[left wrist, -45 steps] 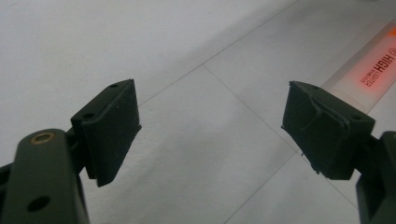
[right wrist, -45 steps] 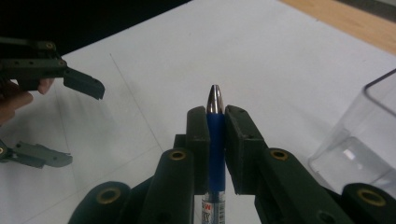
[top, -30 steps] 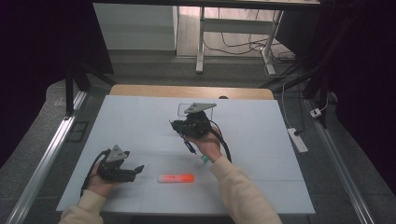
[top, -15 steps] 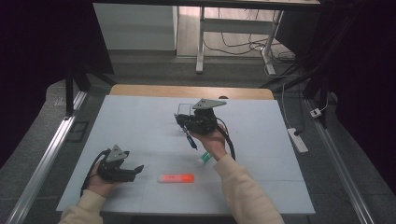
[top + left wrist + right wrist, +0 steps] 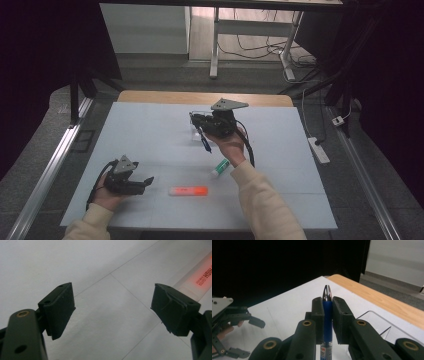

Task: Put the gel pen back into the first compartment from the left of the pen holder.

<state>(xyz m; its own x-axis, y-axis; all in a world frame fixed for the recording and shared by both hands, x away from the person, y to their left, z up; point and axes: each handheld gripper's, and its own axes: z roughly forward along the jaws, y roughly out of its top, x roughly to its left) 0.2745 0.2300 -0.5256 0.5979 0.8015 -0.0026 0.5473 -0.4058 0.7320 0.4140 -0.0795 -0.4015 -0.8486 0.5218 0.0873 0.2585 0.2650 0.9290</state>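
Pale grey paper covers the bench, a plain ground on which each small thing stands out and is easy to reach. Nearest the person, the left claw rests low on that sheet with its jaws wide apart and nothing between them, aimed toward the orange highlighter just beside it; in the left gripper view that highlighter lies past the right-hand pad, so the claw seems parked ready rather than gripping. A little farther out, a small green-and-white tube lies loose beside the right forearm. Beyond it, the right claw is raised off the bench and clamped on a blue pen, gripped across its barrel so the silver tip sticks out past the pads. Right under it stands a clear plastic holder, probably where the pen is meant to go. At the far edge runs a bare wooden strip.
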